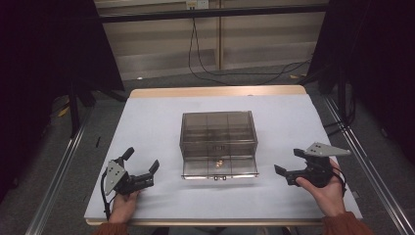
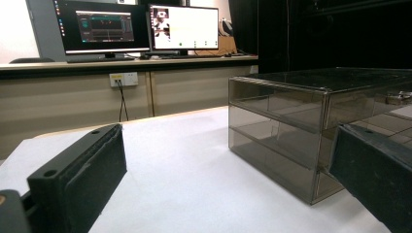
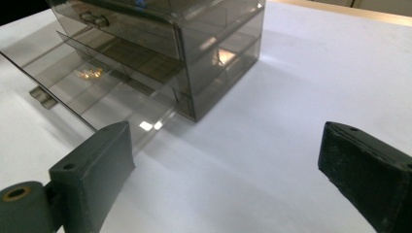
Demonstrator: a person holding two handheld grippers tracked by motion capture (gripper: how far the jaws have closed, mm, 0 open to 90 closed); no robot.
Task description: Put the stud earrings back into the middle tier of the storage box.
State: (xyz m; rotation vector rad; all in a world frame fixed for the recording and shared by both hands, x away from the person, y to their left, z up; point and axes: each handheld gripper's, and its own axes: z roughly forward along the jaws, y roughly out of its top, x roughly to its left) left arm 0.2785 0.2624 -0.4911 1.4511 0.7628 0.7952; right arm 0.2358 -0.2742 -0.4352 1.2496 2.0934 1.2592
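A smoky clear plastic drawer box [image 1: 218, 134] stands in the middle of the white table; its side fills the right of the left gripper view [image 2: 291, 126]. Its bottom drawer [image 1: 219, 169] is pulled out toward me, with a small gold-coloured object [image 1: 219, 162] inside, also seen glinting in the right gripper view [image 3: 90, 74]. My left gripper [image 1: 142, 163] rests open at the front left, a hand's width from the drawer. My right gripper [image 1: 288, 160] is held open at the front right, jaws pointing at the box [image 3: 160, 48]. Nothing lies between either pair of jaws.
The white table [image 1: 147, 122] has a wooden edge at the back. Black frame posts and metal rails flank both sides. Cables hang on the wall behind. Monitors [image 2: 141, 26] stand on a desk beyond the table in the left gripper view.
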